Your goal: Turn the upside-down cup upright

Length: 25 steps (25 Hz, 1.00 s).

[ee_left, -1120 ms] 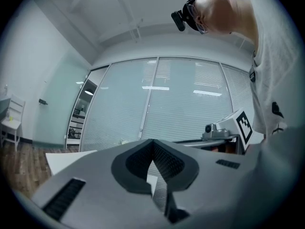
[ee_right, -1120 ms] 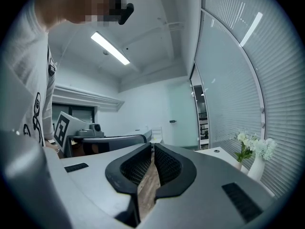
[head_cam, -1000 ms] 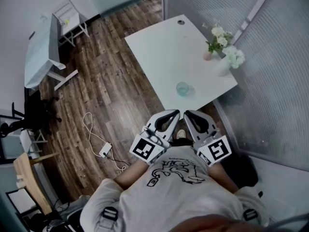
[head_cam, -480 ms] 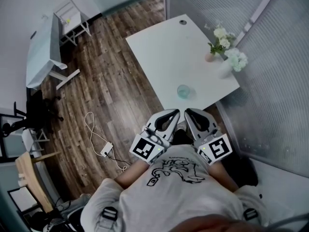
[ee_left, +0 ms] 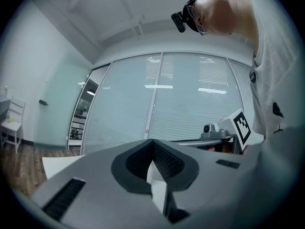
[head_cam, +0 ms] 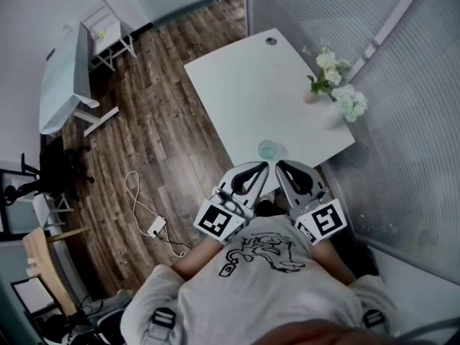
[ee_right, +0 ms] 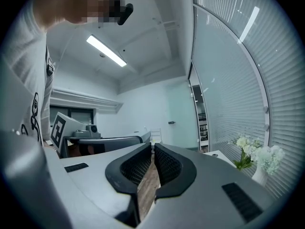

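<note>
Note white table (head_cam: pixel 237 77) on dark plank floor (head_cam: pixel 165 142), right side close against ribbed glass wall (head_cam: pixel 410 121). Note clear cup (head_cam: pixel 267 149) on tabletop near front edge, just ahead of both gripper tips, touching neither; orientation not discernible. Note white vase of flowers (head_cam: pixel 334 112) at table's right edge. Find left gripper (head_cam: pixel 263 167) and right gripper (head_cam: pixel 279 166) side by side, both clenched on nothing. Find second pale table (head_cam: pixel 61 85) and white chair (head_cam: pixel 104 27) well apart across floor.

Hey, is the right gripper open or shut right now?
Shut: the right gripper has its jaws together at the tips, with nothing between them.
</note>
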Available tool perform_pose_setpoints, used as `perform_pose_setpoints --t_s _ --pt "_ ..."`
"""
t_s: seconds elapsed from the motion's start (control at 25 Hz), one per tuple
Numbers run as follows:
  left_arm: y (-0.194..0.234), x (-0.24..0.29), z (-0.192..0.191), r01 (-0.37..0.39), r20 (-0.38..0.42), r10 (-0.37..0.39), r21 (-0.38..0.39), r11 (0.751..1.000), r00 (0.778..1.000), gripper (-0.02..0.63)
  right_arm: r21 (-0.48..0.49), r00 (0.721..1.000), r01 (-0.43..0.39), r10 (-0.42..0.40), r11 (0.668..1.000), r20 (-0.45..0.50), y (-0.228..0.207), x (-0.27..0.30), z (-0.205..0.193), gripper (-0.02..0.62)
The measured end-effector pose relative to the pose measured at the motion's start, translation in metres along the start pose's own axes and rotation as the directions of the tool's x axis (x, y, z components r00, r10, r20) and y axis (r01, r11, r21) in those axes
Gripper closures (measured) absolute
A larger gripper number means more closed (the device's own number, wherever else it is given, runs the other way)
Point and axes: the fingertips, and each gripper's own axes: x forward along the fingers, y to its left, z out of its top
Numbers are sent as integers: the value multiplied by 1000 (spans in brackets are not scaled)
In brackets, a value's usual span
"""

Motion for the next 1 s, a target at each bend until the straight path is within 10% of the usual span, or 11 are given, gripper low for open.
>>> perform_pose_setpoints --t_s 1.0 --pt "24 92 4 -81 -9 82 17 997 997 603 13 997 -77 77 997 -5 -89 16 12 551"
